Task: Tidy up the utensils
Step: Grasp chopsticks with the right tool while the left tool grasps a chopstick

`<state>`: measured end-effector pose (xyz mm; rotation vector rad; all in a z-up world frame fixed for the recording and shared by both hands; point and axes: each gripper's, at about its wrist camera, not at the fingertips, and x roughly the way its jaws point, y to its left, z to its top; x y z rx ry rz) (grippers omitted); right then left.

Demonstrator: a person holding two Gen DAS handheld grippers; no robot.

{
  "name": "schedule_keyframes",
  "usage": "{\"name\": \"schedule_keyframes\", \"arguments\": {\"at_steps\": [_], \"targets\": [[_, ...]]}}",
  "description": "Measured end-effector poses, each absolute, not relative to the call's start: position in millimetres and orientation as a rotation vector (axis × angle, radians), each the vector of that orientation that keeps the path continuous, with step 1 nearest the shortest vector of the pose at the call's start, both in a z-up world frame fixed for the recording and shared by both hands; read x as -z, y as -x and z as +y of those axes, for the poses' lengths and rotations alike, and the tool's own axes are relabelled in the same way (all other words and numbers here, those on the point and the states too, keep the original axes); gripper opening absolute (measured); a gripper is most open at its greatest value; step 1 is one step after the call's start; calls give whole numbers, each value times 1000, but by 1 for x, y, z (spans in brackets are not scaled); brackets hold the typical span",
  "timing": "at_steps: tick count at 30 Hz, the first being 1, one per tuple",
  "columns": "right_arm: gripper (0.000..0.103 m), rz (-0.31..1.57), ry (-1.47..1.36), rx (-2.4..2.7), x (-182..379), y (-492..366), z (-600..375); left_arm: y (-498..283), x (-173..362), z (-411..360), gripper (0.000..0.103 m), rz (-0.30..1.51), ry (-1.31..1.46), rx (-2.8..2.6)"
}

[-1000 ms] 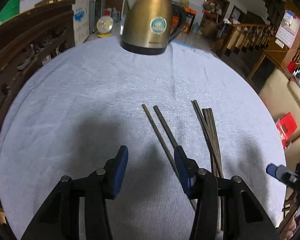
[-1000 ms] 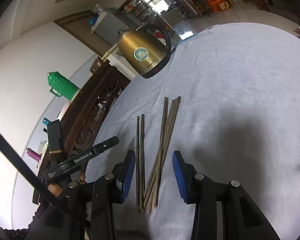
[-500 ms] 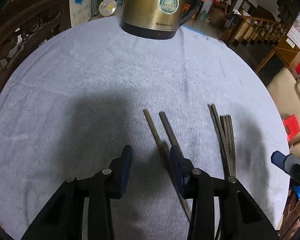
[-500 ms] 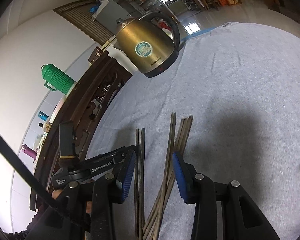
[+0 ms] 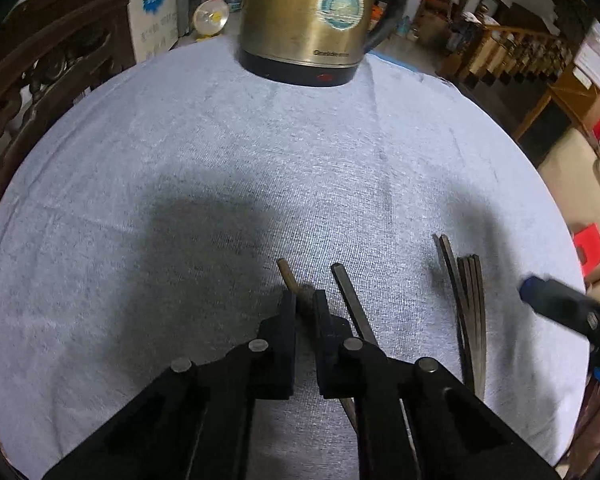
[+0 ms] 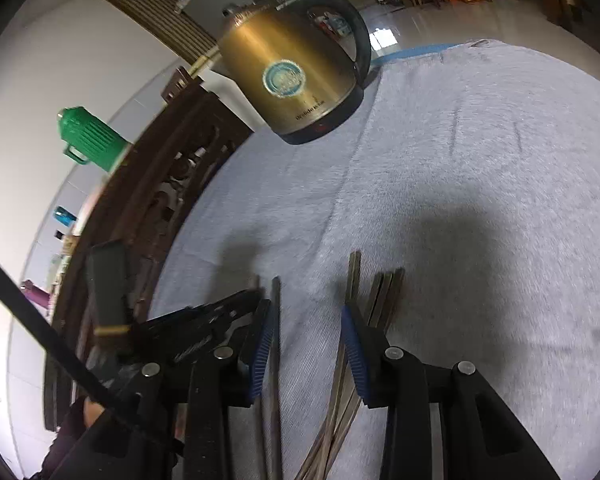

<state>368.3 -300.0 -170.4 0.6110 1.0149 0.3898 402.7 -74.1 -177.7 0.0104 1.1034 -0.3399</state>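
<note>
Dark wooden chopsticks lie on a pale blue cloth-covered table [image 5: 180,184]. My left gripper [image 5: 305,300] is shut on one chopstick [image 5: 287,274], whose tip sticks out past the fingers. A second loose chopstick [image 5: 350,304] lies just right of it. A bundle of several chopsticks [image 5: 466,292] lies farther right. In the right wrist view, my right gripper [image 6: 308,320] is open, low over the cloth; the bundle [image 6: 380,292] runs under its right finger and the loose chopstick [image 6: 276,304] lies by its left finger. The left gripper [image 6: 220,312] shows at the left.
A brass-coloured electric kettle [image 5: 320,16] stands at the far edge of the table, also in the right wrist view [image 6: 296,76]. A carved dark wooden chair back [image 6: 160,200] lines the left side. A green jug [image 6: 90,138] stands beyond it.
My left gripper has moved forward and closed from wide open onto the left chopstick of the pair. My right gripper has advanced along the bundle and stays open.
</note>
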Motion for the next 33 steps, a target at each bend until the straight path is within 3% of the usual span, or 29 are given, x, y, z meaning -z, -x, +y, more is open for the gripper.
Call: {"name": "schedule_keyframes", "arguments": {"at_steps": [18, 21, 33], "targets": [[36, 1272, -273, -225, 196, -431, -247, -416, 177, -65, 9, 1174, -99, 461], [26, 1336, -165, -205, 195, -440, -238, -426, 176, -65, 9, 1242, -64, 443], [13, 1469, -58, -197, 198, -466, -230, -468, 183, -74, 10, 1534, -62, 324]]}}
